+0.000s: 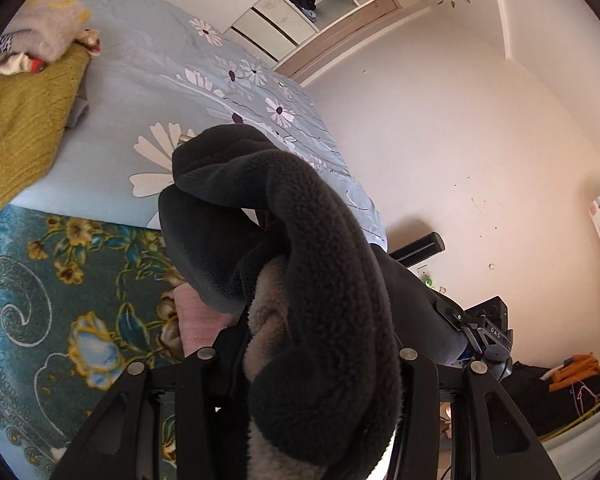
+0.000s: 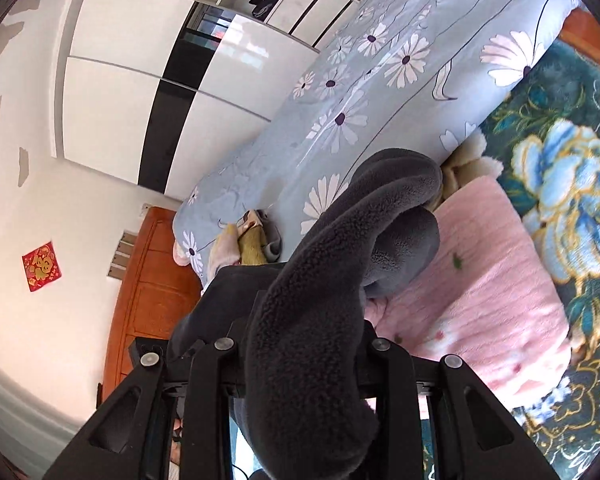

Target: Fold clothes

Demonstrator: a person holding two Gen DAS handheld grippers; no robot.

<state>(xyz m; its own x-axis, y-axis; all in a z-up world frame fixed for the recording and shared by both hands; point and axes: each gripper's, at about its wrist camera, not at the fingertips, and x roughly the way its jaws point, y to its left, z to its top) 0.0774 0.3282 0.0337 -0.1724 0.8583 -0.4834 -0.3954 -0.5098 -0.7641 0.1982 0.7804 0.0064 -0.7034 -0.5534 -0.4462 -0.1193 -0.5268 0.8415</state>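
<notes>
I am holding the dark fleece garment (image 1: 300,240) up off the bed (image 1: 140,92), bunched in both tools, so it hangs free for folding. My left tool (image 1: 316,360) and right tool (image 2: 300,352) are, seemingly, each clamping a thick fold.

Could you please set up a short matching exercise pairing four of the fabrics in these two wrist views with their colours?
Things:
1. fleece garment held by both grippers
2. knitted sweater on the bed
3. folded plush garment
4. bedsheet

Colours:
A. pale blue with white daisies
B. pink
C. dark grey
D. olive yellow

Pairs: 1-C, 2-D, 3-B, 4-A
</notes>
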